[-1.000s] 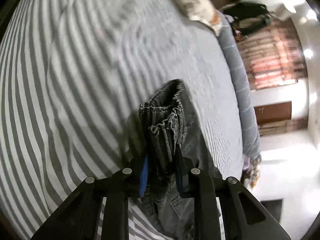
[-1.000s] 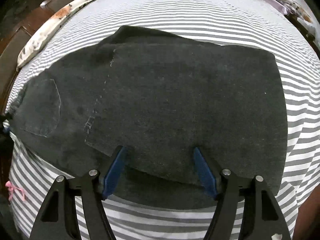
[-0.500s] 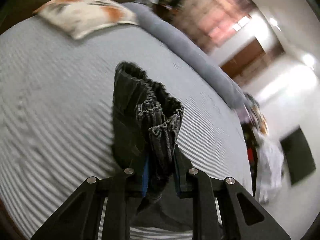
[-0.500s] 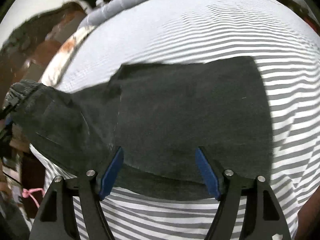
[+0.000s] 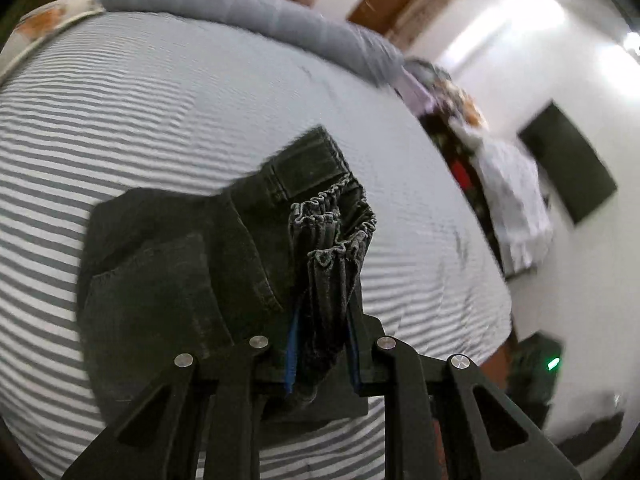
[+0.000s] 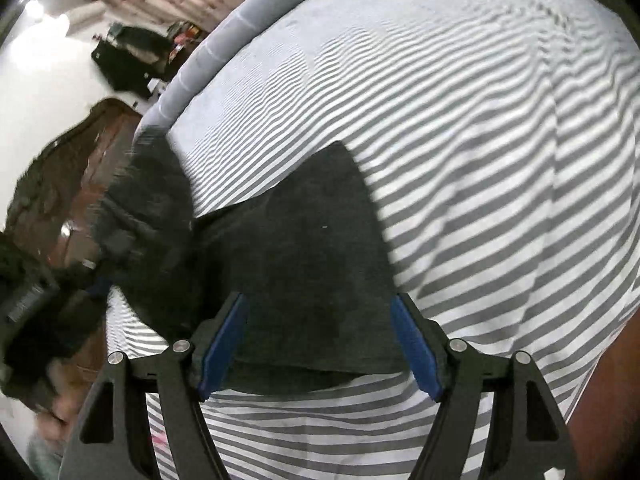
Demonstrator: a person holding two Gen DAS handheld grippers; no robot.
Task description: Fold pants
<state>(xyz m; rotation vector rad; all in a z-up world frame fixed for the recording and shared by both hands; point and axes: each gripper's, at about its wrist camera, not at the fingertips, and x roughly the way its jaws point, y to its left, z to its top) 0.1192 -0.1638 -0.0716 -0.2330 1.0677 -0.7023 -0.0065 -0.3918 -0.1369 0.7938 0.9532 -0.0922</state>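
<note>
Striped bedsheet (image 5: 160, 120) underneath. Left gripper (image 5: 320, 344) pinches pants (image 5: 168, 288) waistband; right gripper (image 6: 320, 344) spread wide, holding nothing. Risk: bunched elastic slipping loose mid-carry, skewing the fold.

Charcoal-black pants (image 5: 168, 280), grey-and-white striped bedsheet (image 6: 480, 160), plain grey bolster (image 5: 248, 8), blue pads (image 6: 224, 344) on black fingers
</note>
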